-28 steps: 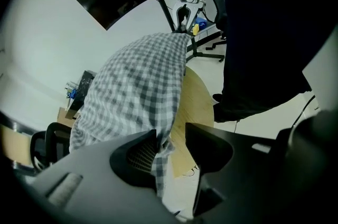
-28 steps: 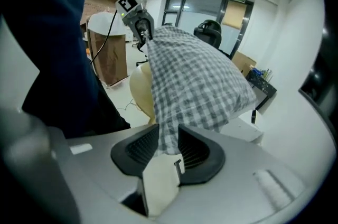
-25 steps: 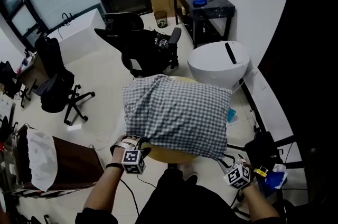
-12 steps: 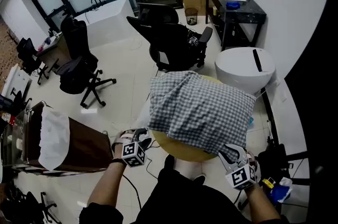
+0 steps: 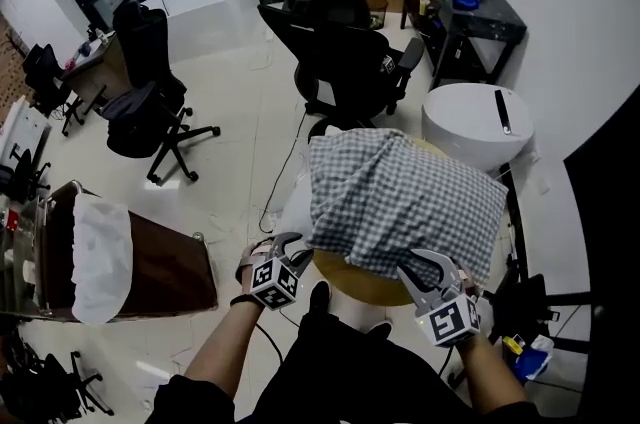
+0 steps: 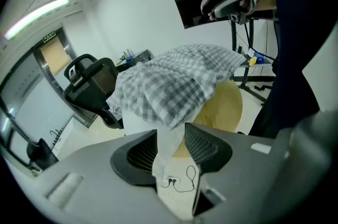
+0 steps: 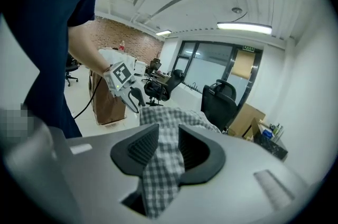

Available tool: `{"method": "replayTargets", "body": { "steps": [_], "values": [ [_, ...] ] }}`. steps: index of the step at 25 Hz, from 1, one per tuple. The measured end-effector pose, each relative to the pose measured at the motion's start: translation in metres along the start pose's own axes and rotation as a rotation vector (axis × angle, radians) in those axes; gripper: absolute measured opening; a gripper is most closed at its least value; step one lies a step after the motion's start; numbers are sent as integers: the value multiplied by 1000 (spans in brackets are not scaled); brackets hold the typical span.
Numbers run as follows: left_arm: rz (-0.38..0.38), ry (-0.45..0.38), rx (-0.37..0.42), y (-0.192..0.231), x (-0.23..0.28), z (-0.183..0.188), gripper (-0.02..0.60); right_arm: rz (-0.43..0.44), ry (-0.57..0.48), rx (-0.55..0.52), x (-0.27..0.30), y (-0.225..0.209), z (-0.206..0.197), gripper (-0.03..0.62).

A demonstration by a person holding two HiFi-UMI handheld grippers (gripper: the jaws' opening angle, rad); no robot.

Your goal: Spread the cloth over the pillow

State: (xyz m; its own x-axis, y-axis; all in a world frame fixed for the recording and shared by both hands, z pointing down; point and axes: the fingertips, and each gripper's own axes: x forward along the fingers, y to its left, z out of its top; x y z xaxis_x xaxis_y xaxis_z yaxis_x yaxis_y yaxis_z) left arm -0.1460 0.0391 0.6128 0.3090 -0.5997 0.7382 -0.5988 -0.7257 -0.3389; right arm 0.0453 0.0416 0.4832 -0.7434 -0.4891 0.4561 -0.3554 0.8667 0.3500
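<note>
While the checked cloth (image 5: 400, 197) lies draped over the pillow (image 5: 296, 204) on the round yellow worktop (image 5: 365, 280), both grippers sit at its near edge, 1 at each near corner. The right gripper (image 5: 425, 265) has its 2 jaws pinching the cloth: in the right gripper view (image 7: 169, 136) a fold of the checked fabric (image 7: 168, 165) runs between the ribbed pads and back into the throat behind them, and from the jaw tips it stretches forward to the heap on the worktop. Beyond those tips, past the far side of the cloth, the left gripper (image 7: 129, 93) shows with its marker cube.

The left gripper (image 5: 285, 247) has its jaws spread, with nothing pressed between the pads. In the left gripper view (image 6: 171, 136) a drooping corner of the cloth (image 6: 169, 80) hangs just ahead of and above the jaw tips, apart from them. A white edge of the pillow (image 6: 138, 112) peeks out under the fabric, and the worktop's yellow rim (image 6: 224, 106) lies ahead of the right-hand jaw. I cannot tell whether the pale strip in the gap is pillow or floor. Far ahead of these jaws, beyond the cloth, the right gripper (image 6: 228, 1) is raised.

A black office chair (image 5: 350, 62) and a white round drum (image 5: 475, 117) stand well beyond the worktop.
</note>
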Motion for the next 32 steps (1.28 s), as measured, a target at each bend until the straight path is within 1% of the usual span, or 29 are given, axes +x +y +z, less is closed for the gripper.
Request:
{"method": "replayTargets", "body": {
  "steps": [2, 4, 5, 6, 8, 9, 10, 14, 18, 22, 24, 26, 29, 30, 32],
  "values": [
    [-32, -50, -35, 0, 5, 6, 154, -3, -5, 13, 16, -1, 11, 129],
    [-68, -92, -50, 0, 9, 13, 153, -9, -6, 31, 29, -4, 20, 129],
    [-82, -111, -47, -1, 9, 17, 134, -14, -1, 40, 35, -6, 23, 129],
    [-94, -130, -38, -1, 9, 22, 86, -18, 4, 50, 41, -7, 25, 129],
    [-120, -161, -8, -3, 4, 32, 27, -23, 15, 68, 52, -9, 26, 129],
    [-130, -175, 19, -5, 0, 38, 8, -25, 19, 71, 57, -10, 27, 129],
    [-130, -191, 55, -7, -3, 44, 4, -26, 21, 69, 61, -12, 29, 129],
    [-91, -248, 230, -13, -14, 73, 0, -23, 14, 59, 75, -25, 46, 129],
    [-45, -277, 394, -24, -19, 115, 0, -8, 22, 79, 88, -48, 63, 129],
    [-15, -301, 535, -40, -5, 151, 0, 60, 74, 53, 109, -64, 76, 129],
    [-20, -291, 589, -46, -1, 164, 0, 114, 100, 40, 121, -65, 82, 129],
    [-38, -274, 620, -53, 6, 171, 0, 198, 157, 66, 136, -59, 77, 129],
    [-52, -265, 645, -61, 14, 178, 0, 328, 286, 177, 158, -47, 58, 130],
    [-55, -265, 653, -63, 16, 180, 0, 350, 330, 205, 165, -46, 50, 132],
    [-59, -267, 665, -68, 20, 185, 0, 357, 414, 213, 178, -47, 32, 157]
  ]
}}
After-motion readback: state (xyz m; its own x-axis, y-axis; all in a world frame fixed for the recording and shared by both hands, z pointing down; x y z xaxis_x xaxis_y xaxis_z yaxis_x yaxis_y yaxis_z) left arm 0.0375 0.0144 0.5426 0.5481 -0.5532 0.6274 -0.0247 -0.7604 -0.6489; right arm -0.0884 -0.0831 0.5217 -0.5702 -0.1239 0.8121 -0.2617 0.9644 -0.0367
